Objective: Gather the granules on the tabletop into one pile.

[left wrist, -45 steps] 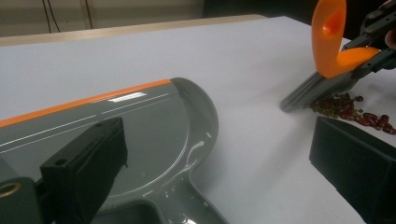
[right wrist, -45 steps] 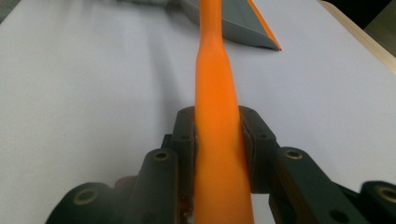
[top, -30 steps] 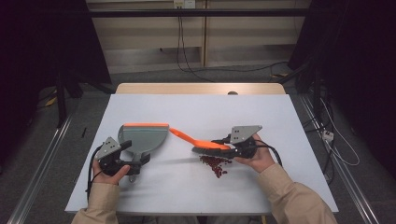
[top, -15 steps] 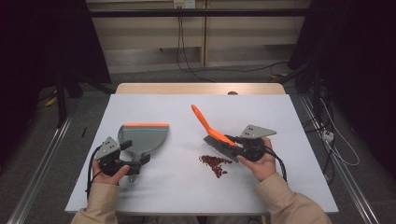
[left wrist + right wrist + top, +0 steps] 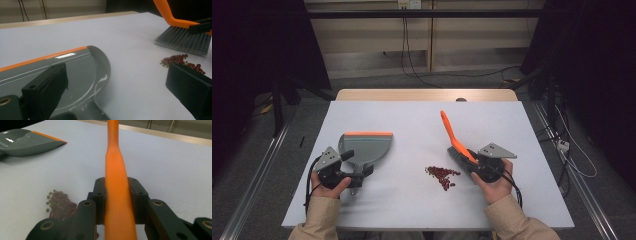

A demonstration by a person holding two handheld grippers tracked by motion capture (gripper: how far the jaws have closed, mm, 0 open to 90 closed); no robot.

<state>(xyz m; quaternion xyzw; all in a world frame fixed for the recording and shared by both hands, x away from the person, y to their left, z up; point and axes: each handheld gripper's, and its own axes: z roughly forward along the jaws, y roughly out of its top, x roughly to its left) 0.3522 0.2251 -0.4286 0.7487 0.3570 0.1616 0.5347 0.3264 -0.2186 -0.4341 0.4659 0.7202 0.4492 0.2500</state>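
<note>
High view. Table: white top, your forearms at its near edge. Left gripper near the near-left corner, at the handle of the dustpan; pan lies flat, orange lip toward the far edge. Right gripper right of centre, clamped on the brush, handle slanting up toward the far edge, bristles down near the table. Beans: small red heap near the near edge, between your two tools, just beside the bristles, well apart from the pan.

Left gripper view. Jaws stand wide apart, nothing between the pads; dustpan under the left jaw, its handle at the bottom edge. Whether anything is gripped lower down, you cannot tell. Beans and bristles to the right.

Right gripper view. Jaws closed tight on the orange brush handle. Beans low left; dustpan far left.

Step in hand, by judgement: brush poised beside the heap, sweep not yet begun. Next move calls for you to bring the pan's lip up to the beans, press it flat, then draw the bristles toward it.
</note>
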